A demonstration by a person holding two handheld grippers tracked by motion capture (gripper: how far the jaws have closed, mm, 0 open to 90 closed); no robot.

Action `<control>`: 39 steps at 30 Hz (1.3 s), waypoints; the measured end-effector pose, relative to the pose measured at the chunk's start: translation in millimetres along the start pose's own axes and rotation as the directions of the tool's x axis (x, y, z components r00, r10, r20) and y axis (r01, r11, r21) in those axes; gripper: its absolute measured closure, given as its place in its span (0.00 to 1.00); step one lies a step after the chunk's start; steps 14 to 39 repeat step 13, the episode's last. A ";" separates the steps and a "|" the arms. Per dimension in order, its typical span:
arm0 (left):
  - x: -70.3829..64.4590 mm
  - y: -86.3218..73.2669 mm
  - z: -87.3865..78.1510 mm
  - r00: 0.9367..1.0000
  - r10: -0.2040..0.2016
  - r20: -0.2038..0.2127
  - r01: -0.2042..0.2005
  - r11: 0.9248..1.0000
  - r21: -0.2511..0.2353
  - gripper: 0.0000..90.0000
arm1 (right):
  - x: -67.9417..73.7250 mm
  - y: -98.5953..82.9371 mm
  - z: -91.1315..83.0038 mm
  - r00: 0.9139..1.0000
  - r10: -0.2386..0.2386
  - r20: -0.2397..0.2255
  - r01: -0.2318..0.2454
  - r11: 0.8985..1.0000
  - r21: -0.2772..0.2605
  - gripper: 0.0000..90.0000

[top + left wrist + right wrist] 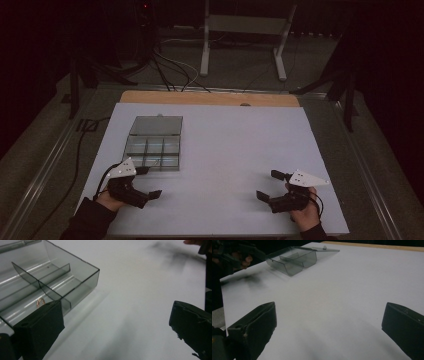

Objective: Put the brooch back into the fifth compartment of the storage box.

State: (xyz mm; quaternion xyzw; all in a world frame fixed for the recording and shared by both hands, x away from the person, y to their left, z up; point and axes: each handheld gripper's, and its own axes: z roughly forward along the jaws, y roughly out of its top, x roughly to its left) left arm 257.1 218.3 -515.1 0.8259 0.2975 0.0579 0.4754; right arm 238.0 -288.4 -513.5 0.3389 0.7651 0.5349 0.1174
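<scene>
Small ring in the clear compartment box, both tongs spread and holding nothing.

The ring (40, 301) lies in a near compartment of the clear divided box (153, 148), lid folded back, at the counter's (225, 150) left. The left tongs (149, 183) hover just beside the box's near corner; the right tongs (268, 185) wait well apart. The likely risk: a jaw catching the thin wall or divider would shove the light box and send the ring skittering.
</scene>
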 end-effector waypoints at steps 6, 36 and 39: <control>-5.4 -10.1 3.1 1.000 0.016 -0.008 -0.016 1.000 0.024 0.01 | 0.1 -0.4 1.1 1.000 0.001 -0.004 -0.001 1.000 0.003 0.00; -4.7 -11.3 -0.9 1.000 0.000 -0.012 0.000 1.000 0.006 0.01 | -0.5 -0.3 0.4 1.000 0.003 -0.001 -0.003 1.000 0.001 0.00; -4.7 -11.3 -0.9 1.000 0.000 -0.012 0.000 1.000 0.006 0.01 | -0.5 -0.3 0.4 1.000 0.003 -0.001 -0.003 1.000 0.001 0.00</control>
